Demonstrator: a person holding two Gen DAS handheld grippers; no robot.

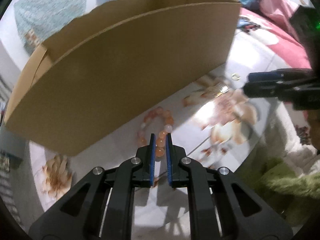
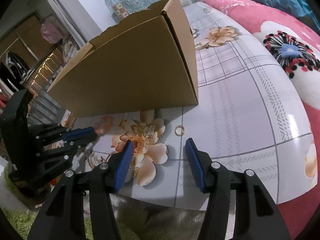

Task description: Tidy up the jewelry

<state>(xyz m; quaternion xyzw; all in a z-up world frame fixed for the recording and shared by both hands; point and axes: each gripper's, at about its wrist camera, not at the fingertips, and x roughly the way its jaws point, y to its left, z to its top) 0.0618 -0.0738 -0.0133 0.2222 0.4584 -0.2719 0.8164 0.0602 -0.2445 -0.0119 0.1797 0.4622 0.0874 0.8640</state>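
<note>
Matt cardboard box (image 2: 128, 68), glossy floral tablecloth (image 2: 240, 108), translucent bead bracelet (image 1: 160, 134), metal ring (image 2: 179, 130)

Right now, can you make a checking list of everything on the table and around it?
Surface: glossy floral tablecloth over the table.
Job's things: orange bead bracelet lying by the cardboard box, which stands open; small ring and silver clip loose on the cloth.
Clutter: nothing seen beyond the jewelry.
Grippers: left gripper has its pads closed around the bracelet's beads; right gripper is open, hovering short of the clip and ring.
Cables: nothing seen.
Surroundings: pink flowered blanket beside the table, green rug below, shelves in the dim background.
</note>
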